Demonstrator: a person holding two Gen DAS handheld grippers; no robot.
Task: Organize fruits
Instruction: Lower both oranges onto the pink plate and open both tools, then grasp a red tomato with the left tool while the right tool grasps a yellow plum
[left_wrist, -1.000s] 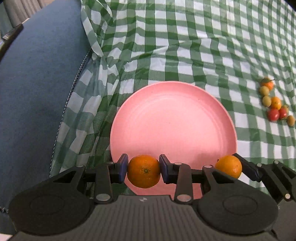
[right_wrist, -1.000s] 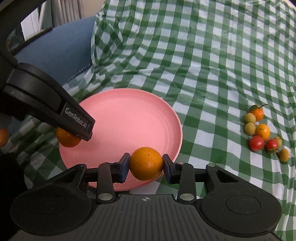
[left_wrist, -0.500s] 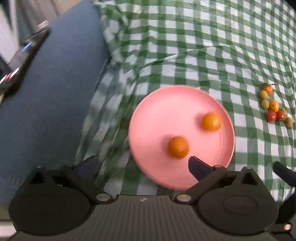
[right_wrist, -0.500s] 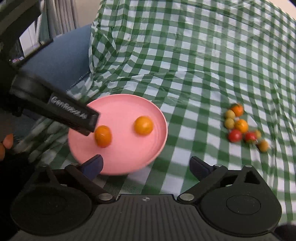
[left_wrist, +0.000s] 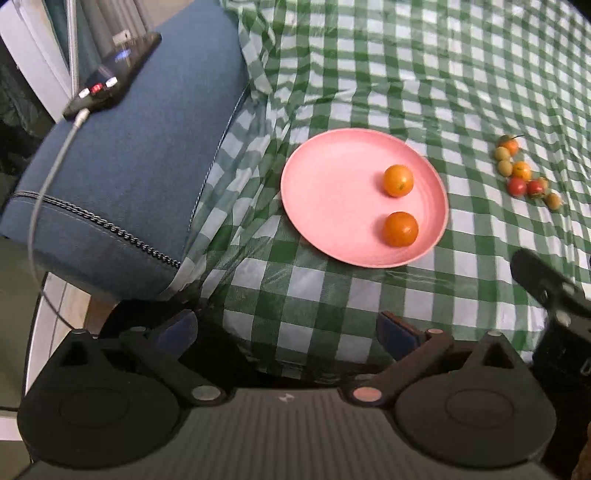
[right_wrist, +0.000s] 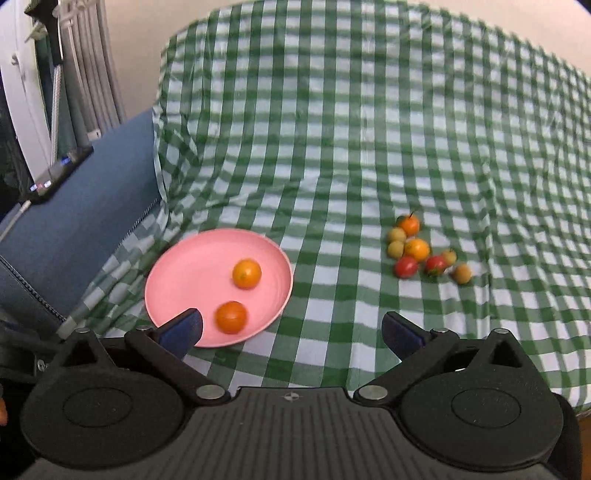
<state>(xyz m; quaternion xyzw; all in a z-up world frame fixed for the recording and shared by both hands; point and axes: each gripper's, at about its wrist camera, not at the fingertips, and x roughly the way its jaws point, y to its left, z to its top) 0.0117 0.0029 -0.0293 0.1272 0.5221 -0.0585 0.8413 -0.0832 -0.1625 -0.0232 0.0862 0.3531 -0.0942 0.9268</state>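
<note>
A pink plate (left_wrist: 332, 192) (right_wrist: 184, 273) lies on the green checked cloth and holds two oranges, a far orange (left_wrist: 398, 180) (right_wrist: 246, 273) and a near orange (left_wrist: 400, 229) (right_wrist: 231, 317). A cluster of small fruits (left_wrist: 522, 173) (right_wrist: 424, 251), orange, yellow-green and red, lies on the cloth to the plate's right. My left gripper (left_wrist: 286, 332) is open and empty, held back from the plate's near side. My right gripper (right_wrist: 291, 332) is open and empty, near the plate's right front edge; part of it shows in the left wrist view (left_wrist: 546, 291).
A blue cushion (left_wrist: 122, 166) (right_wrist: 74, 214) lies left of the plate, with a black device (left_wrist: 110, 75) and its cable on top. The checked cloth (right_wrist: 369, 129) drapes over the whole surface and rises at the back. A radiator (right_wrist: 85, 74) stands at far left.
Both grippers opened and let their oranges go onto the pink plate. Both then pulled back and up, away from the plate, so more of the cloth and cushion shows.
</note>
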